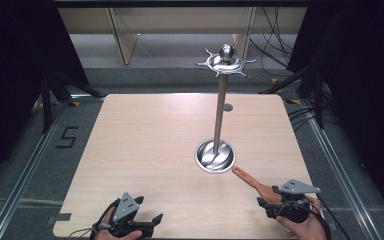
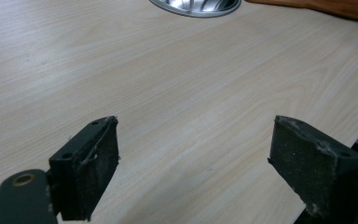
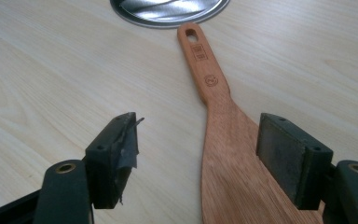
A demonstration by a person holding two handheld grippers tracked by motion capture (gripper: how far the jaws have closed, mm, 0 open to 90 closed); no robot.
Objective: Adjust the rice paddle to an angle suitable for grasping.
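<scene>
A wooden spatula point(image 1: 252, 181) lies flat on the table, its handle end with a hole pointing at the round base point(image 1: 215, 156) of a metal stand. In the right gripper view the spatula point(image 3: 219, 140) has its wide blade between the jaws of my right gripper point(image 3: 198, 140), which stand open with no pad pressing on the wood. In the high view my right gripper point(image 1: 269, 196) sits at the front right over the blade. My left gripper point(image 1: 149, 210) rests near the front edge at the left, and its jaws point(image 2: 193, 154) are open over bare wood.
The stand's thin pole point(image 1: 220, 110) rises from the base to a spiked metal disc with a ball on top point(image 1: 226, 61). The light wooden table point(image 1: 145, 140) ends close behind both hands. Dark frames and cables surround it.
</scene>
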